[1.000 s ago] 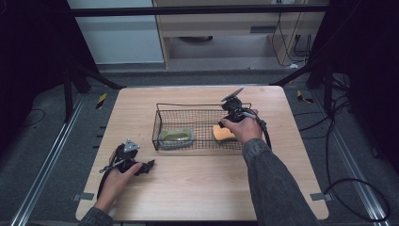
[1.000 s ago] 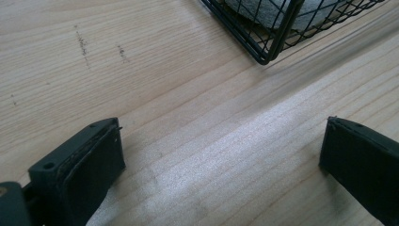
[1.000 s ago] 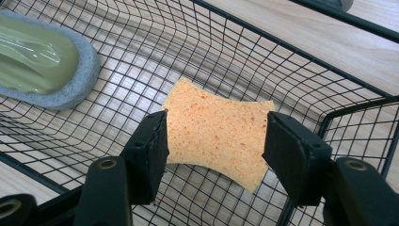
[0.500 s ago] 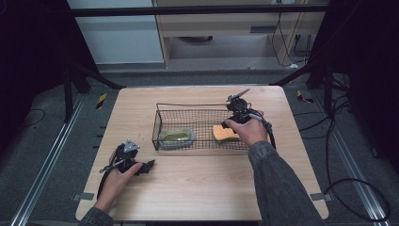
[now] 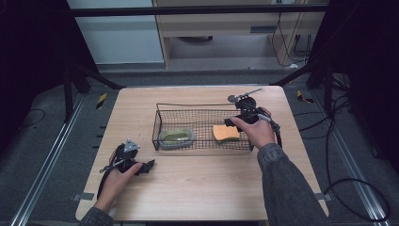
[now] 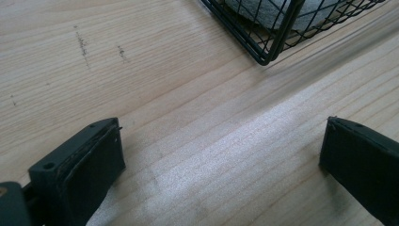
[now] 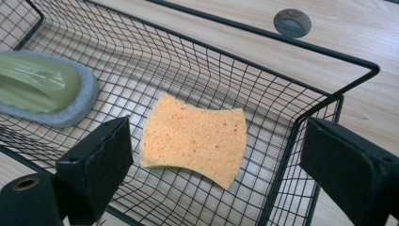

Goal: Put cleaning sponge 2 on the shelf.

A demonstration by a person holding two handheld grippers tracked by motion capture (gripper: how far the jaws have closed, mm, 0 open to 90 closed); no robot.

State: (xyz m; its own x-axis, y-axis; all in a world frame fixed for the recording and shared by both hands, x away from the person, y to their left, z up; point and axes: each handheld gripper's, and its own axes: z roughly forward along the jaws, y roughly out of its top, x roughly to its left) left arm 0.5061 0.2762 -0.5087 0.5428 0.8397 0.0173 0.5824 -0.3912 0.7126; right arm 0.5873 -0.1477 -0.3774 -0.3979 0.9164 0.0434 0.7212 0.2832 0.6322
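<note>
A black wire basket (image 5: 202, 109) stands in the middle of the wooden table (image 5: 211, 188). An orange sponge (image 5: 226, 132) lies flat on the basket floor at its right end. My right gripper (image 5: 231, 122) hovers over that end, open, its jaws having just been opening. In the right gripper view the sponge (image 7: 195, 139) lies below and beyond the right gripper (image 7: 216, 155), touching neither pad. A green and grey scrubber (image 5: 175, 136) (image 7: 42, 92) rests at the basket's left end. My left gripper (image 5: 149, 165) (image 6: 221, 141) rests open on the table at front left, with bare wood between its jaws.
The basket's corner (image 6: 273, 47) stands just beyond the left gripper. Its rim (image 7: 291, 40) runs close around the right gripper's right jaw. A grey round plug (image 7: 291, 22) sits in the table behind the basket. Floor rails flank the table.
My right hand has drawn slightly to the right and its jaws have spread wider, while the sponge stays lying in the basket. The left hand has not moved.
</note>
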